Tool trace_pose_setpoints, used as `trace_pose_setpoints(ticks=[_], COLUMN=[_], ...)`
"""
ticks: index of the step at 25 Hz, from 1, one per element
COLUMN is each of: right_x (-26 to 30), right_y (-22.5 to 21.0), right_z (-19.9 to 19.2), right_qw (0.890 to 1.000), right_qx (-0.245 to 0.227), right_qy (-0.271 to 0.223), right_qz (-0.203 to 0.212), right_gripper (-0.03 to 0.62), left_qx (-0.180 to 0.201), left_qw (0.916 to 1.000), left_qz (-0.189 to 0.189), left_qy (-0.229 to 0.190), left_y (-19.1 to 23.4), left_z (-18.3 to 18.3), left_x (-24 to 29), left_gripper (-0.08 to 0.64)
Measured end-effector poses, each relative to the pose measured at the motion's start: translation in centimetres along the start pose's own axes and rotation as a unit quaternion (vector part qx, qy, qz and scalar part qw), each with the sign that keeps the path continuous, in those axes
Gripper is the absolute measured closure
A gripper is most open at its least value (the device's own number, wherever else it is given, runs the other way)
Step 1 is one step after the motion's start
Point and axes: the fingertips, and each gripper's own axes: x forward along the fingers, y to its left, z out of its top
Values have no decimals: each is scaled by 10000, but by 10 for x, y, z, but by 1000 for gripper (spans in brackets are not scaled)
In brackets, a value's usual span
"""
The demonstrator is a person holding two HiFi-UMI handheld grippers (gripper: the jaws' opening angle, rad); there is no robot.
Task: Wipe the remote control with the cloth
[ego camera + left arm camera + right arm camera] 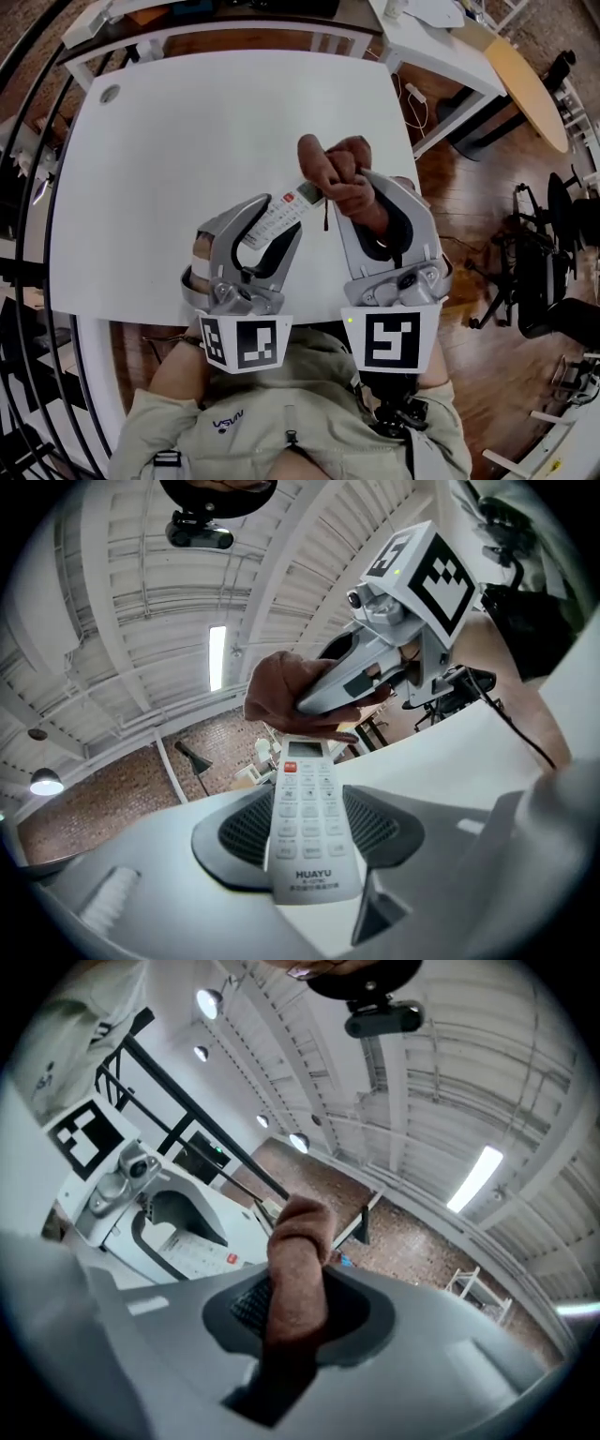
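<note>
Marker cubes (242,342) sit lowest in the head view, just above the person's pale shirt (281,422), one on the back of each gripper. Left gripper (277,217) is on the left side of that view, jaws clamped on the remote control (298,199). Left gripper view confirms: both dark pads press the sides of the white remote's lower end, printed brand end nearest the camera, red button and small display at the far end. Remote is held up off the white table (187,141), over its near edge, slanting from the left gripper up toward the right one.

Right gripper (375,202) is just beside the left, jaws closed on the brown cloth (337,173). Right gripper view shows the cloth as a rolled wad pinched between the pads and sticking out past the tips. The wad's bunched end sits at the remote's display end; from the left gripper view they look to be touching there, cloth over the top edge. Button face of the remote is uncovered.

Table top is bare apart from a small round fitting (110,94) near the far left corner. Wood floor (469,206) and dark office chairs (544,272) are off to the right. Both gripper views look up at a white beamed ceiling with a strip light (217,655).
</note>
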Motion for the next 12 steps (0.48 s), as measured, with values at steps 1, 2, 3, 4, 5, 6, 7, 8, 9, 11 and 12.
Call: trace_pose_setpoints(ticks=[1,2,3,4,5,6,7,8,9,11,12], right_x=[3,6,8,11,12,13,13,13,12,10,8], right_y=[4,10,15,21,26,31,37,44,52,72,81], right_z=[0,0,1,2,3,4,5,7,8,11,13], right_qw=[9999,9994,9989,9982,9977,9972,9967,9961,9951,9916,9893], right_qx=[-161,-317,-454,-560,-636,-685,-711,-723,-732,-781,-786], right_qy=[53,85,97,97,90,80,63,35,-6,-107,-168], right_qz=[26,66,116,172,230,296,383,507,666,1024,1217], right_gripper=[505,505,505,505,505,505,505,505,505,505,505], left_qx=[48,93,128,151,162,159,150,139,129,105,87], left_qw=[10000,10000,9999,9999,9998,9998,9998,9998,9998,9999,9999], left_qz=[6,14,23,30,35,37,37,36,33,20,16], left_qy=[8,17,28,45,65,84,98,108,114,121,122], left_y=[-1,-2,-2,-2,-2,-2,-1,-1,-2,-3,-3], left_z=[0,1,1,0,-1,-2,-3,-4,-5,-6,-6], left_x=[0,0,0,0,1,1,1,1,2,2,2], left_gripper=[319,319,319,319,319,319,319,319,319,319,319])
